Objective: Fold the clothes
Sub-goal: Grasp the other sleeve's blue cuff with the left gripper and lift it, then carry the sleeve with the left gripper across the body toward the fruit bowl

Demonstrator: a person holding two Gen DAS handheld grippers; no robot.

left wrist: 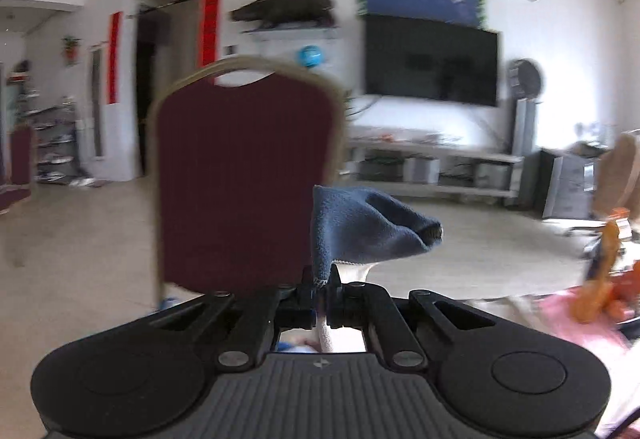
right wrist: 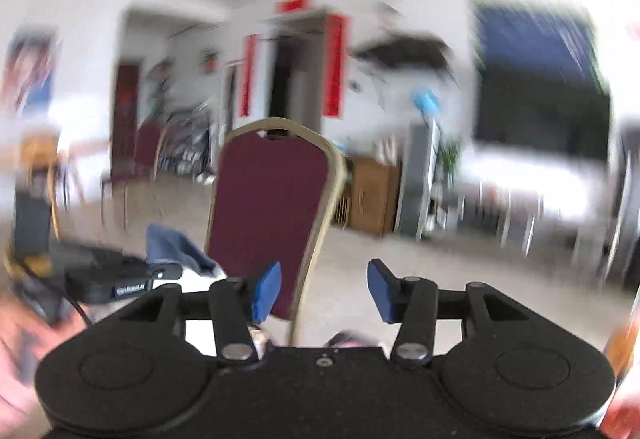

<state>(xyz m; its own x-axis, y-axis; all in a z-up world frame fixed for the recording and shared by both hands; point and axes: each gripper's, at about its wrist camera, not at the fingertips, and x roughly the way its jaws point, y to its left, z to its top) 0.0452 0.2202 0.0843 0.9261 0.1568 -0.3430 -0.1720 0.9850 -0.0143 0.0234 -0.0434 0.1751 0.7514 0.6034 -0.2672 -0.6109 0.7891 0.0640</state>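
Right wrist view: motion-blurred chair (right wrist: 272, 215).

Left view: chair (left wrist: 244, 179) at 12, just behind cloth (left wrist: 360, 231) at 1; TV (left wrist: 432, 61) on wall at 2, behind both.

Maroon chair (right wrist: 268, 223) ahead (open floor (right wrist: 440, 271) beside)

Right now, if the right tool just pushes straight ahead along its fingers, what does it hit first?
Most likely the maroon padded chair back with the tan metal frame: it stands just left of centre ahead of the open right tool. Depth is unclear in this blurred view; the line may slip past its right edge.
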